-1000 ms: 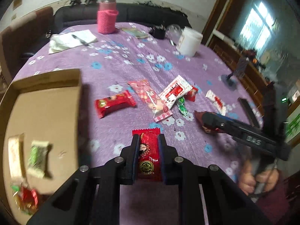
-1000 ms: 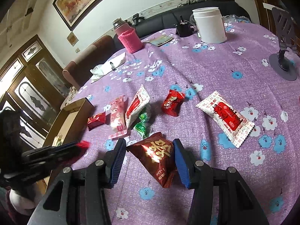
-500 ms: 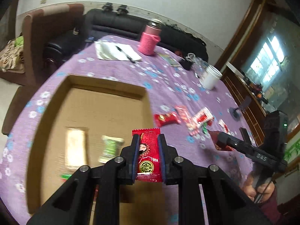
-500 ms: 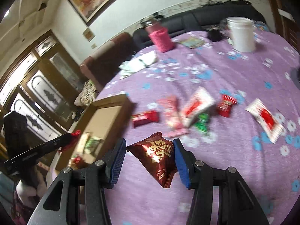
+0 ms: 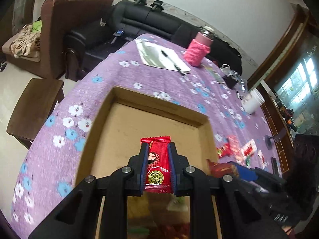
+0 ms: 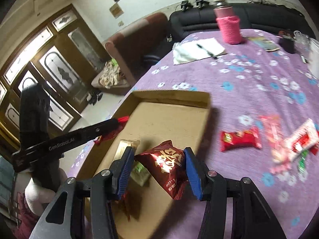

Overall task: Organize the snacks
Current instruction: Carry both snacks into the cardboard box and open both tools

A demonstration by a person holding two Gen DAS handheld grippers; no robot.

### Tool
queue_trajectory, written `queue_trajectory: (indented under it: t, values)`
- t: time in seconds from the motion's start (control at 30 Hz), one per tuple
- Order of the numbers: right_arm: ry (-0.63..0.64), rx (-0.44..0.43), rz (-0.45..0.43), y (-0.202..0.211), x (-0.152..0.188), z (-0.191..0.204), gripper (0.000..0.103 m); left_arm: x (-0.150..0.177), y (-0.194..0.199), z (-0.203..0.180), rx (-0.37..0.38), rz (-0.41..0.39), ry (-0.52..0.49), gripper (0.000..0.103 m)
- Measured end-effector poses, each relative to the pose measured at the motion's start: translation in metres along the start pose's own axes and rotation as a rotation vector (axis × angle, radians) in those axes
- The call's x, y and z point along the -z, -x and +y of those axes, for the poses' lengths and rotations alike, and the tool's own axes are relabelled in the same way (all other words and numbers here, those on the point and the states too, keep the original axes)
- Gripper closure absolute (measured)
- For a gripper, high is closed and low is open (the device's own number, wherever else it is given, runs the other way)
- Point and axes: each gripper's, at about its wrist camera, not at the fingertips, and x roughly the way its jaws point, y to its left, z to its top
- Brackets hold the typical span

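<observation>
My left gripper is shut on a flat red snack packet and holds it above the open cardboard box. My right gripper is shut on a dark red foil snack bag, held over the right side of the same box. The box holds a beige packet, a green packet and other wrappers near its close end. Several loose snacks lie on the purple flowered tablecloth to the right of the box. The left gripper also shows in the right wrist view.
A pink-sleeved bottle, a notepad with a pen, a black case and a white tub stand at the far side. A wooden stool, a brown chair and a black sofa lie beyond the table's edge.
Both grippers have moved left from the loose snacks to above the box, each keeping its packet. The box now fills the middle of both views.
</observation>
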Motion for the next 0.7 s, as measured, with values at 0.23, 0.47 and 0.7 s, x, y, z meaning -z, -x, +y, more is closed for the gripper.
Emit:
queue_trajectory:
  t: [0.23,0.47,0.7]
  values:
    - [0.001,0.04,0.053,-0.047,-0.014,0.005,0.047,-0.007,-0.018,0.021,0.001,0.025,0.049,0.084]
    - [-0.019,0.049,0.056,-0.06,-0.016,0.004,0.044,-0.007,-0.019,0.029,0.019,0.02,0.092,0.057]
    - [-0.046,0.007,-0.012,-0.013,-0.017,-0.01,0.044,-0.006,0.007,0.014,0.052,-0.013,0.084,0.052]
